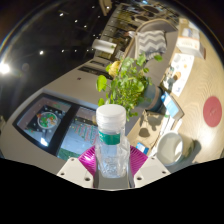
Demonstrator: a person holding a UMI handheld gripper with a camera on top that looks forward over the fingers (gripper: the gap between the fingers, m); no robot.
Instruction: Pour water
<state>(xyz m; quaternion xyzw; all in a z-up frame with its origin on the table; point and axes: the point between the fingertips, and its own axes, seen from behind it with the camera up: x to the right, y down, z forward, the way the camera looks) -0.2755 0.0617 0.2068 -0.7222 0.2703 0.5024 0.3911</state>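
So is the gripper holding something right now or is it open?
Gripper: shut on the clear bottle with the green band, pink pads pressing on both its sides, held upright in front of the green plant.

The gripper (112,160) points forward and sits level, its two fingers reaching out from below. Magenta pads (88,158) line the inner faces of the fingers, one showing at either side of a clear bottle with a green-banded cap (112,138). Both fingers press against the bottle's sides and hold it upright between them.
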